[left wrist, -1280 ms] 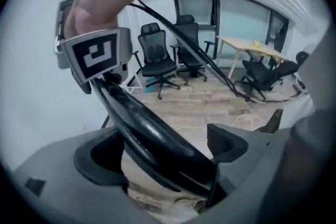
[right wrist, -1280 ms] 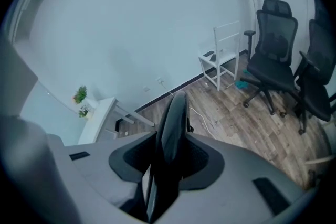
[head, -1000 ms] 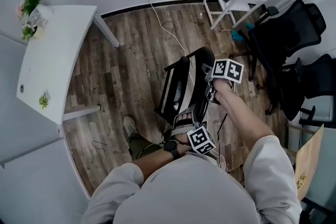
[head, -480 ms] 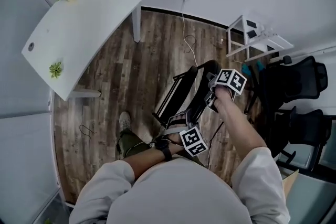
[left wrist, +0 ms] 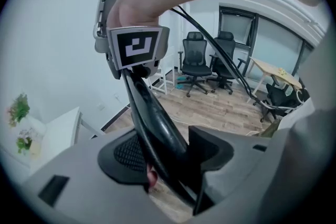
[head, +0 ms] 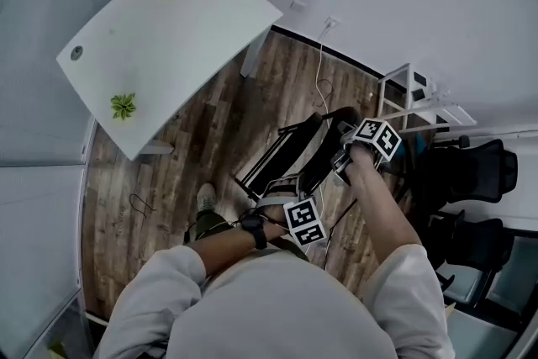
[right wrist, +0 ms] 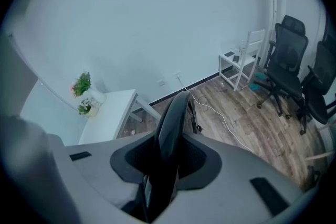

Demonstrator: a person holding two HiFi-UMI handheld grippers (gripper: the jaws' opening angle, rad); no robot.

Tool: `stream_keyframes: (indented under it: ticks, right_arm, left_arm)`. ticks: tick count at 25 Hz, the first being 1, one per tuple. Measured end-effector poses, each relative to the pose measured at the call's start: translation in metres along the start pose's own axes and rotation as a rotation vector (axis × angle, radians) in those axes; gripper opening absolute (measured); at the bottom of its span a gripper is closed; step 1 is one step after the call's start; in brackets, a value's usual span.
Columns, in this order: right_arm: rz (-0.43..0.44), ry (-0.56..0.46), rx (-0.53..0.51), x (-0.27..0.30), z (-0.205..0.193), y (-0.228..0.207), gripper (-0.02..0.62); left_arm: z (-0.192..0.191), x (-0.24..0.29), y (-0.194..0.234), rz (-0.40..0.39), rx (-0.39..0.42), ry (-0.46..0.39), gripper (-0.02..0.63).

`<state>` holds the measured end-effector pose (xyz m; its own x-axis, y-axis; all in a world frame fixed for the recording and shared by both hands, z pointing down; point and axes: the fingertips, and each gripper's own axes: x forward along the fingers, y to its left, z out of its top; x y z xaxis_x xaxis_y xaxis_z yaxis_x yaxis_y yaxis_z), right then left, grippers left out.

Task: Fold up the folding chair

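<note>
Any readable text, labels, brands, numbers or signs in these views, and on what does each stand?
Readable words, brands or numbers: none in any view.
Left marker cube on the left tongs, whose jaws are closing on the folding chair: a black-and-white square pattern, no text.
Right marker cube: the same kind of pattern, no text.
White table: no print shows.

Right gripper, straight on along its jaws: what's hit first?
The folding chair: its black edge sits between the jaws of the right gripper. Beyond it, probably the wood floor; depth unclear.
</note>
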<state>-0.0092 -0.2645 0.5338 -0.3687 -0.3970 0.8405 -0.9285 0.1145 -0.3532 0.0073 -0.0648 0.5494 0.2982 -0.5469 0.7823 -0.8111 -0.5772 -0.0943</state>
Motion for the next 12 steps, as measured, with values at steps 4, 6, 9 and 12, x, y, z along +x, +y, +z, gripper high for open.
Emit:
stream_keyframes:
  ticks: [4,6,9,12]
  right_arm:
    - [0.029,-0.011,0.02,0.02,0.001,0.056,0.117]
    - [0.046,-0.012,0.031,0.031,0.001,0.083,0.115]
    - [0.078,-0.018,0.046,0.047,0.001,0.121,0.115]
    - [0.101,-0.024,0.061,0.064,0.0,0.156,0.115]
  left_arm:
    - [-0.028,-0.018,0.052,0.026,0.009,0.004,0.252]
    - [-0.043,-0.026,0.076,0.039,0.014,0.007,0.25]
    - [-0.064,-0.037,0.112,0.059,0.029,0.015,0.25]
    - [-0.084,-0.045,0.145,0.076,0.046,0.021,0.247]
